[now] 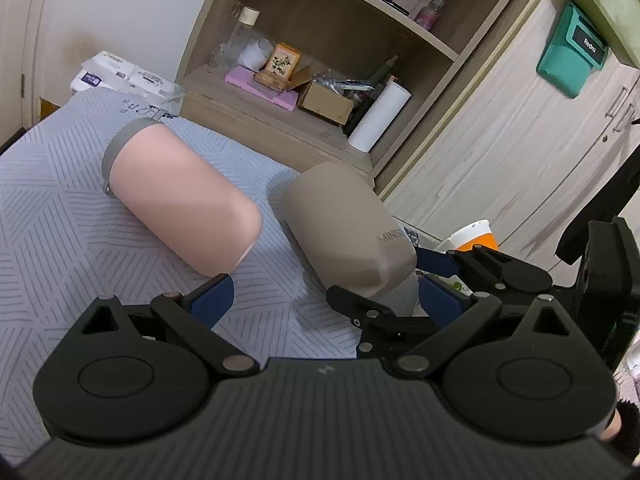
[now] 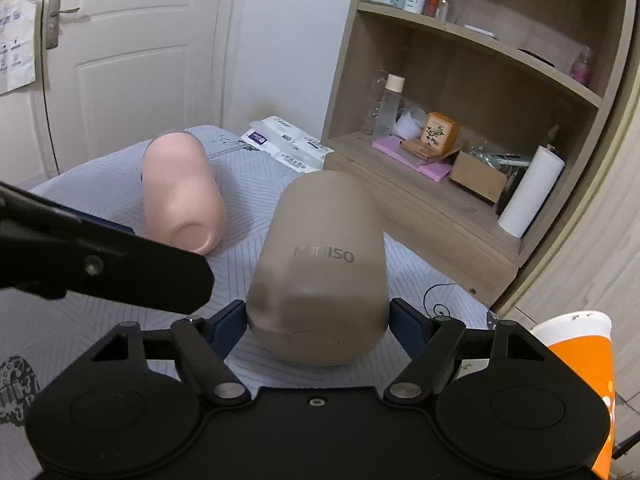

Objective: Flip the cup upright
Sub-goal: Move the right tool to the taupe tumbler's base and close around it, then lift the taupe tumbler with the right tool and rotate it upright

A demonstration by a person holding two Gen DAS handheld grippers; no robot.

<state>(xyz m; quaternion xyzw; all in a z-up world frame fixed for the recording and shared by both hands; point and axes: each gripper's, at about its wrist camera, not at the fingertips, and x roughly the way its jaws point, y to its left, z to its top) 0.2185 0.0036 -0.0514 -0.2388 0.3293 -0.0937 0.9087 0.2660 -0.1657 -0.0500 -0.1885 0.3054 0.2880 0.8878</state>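
Observation:
A taupe cup (image 2: 320,264) marked MINISO lies on its side on the grey patterned cloth (image 2: 80,184), base toward me. My right gripper (image 2: 318,320) has its blue pads on both sides of the cup's base end and is shut on it. The cup (image 1: 344,220) also shows in the left wrist view, with the right gripper (image 1: 420,280) around its base. A pink cup (image 1: 180,196) with a grey lid lies on its side to the left; it also shows in the right wrist view (image 2: 182,192). My left gripper (image 1: 324,300) is open and empty, just in front of the pink cup.
An orange and white paper cup (image 2: 576,356) stands at the right edge of the table. A wooden shelf unit (image 2: 460,128) with bottles, boxes and a paper roll (image 2: 528,196) stands behind. Tissue packs (image 2: 288,144) lie at the table's far end. A white door (image 2: 132,60) is at the left.

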